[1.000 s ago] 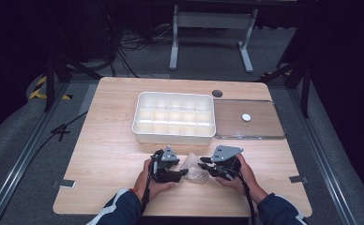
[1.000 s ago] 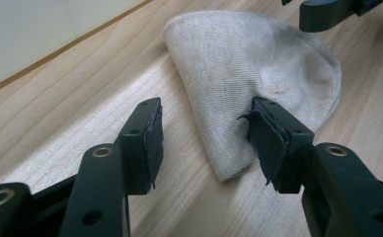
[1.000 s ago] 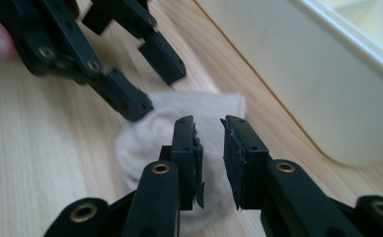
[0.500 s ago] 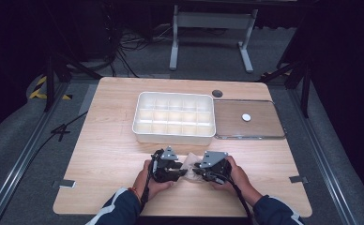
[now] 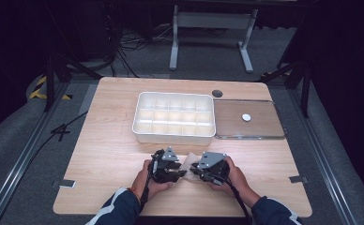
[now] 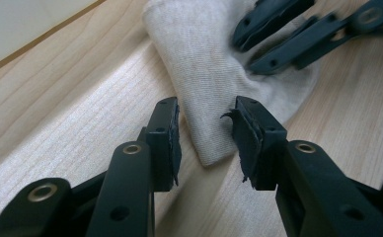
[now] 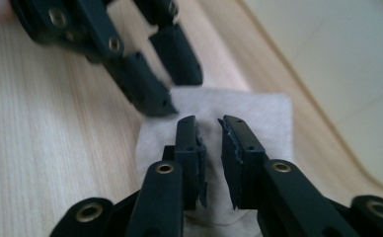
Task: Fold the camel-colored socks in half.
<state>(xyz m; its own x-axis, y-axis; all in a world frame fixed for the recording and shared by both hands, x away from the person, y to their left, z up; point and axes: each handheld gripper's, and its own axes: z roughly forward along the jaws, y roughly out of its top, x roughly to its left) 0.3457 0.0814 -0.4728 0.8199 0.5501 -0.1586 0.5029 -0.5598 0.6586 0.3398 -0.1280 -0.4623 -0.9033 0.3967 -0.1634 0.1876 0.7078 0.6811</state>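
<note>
My left hand-held gripper (image 6: 204,143) sits low at the near edge of the tabletop (image 5: 109,140), jaws parted around the near corner of the small white cloth (image 6: 214,74), pads not yet pressing it, though they have just been closing. My right hand-held gripper (image 7: 210,148) faces it from the right, jaws narrowed over the cloth's other end after closing too; I cannot tell whether they pinch it. If either side grabs too little fabric, I think the cloth could slip free when lifted. Farther off lies the white compartment tray (image 5: 174,136), with its clear lid (image 5: 264,133) to the right.
</note>
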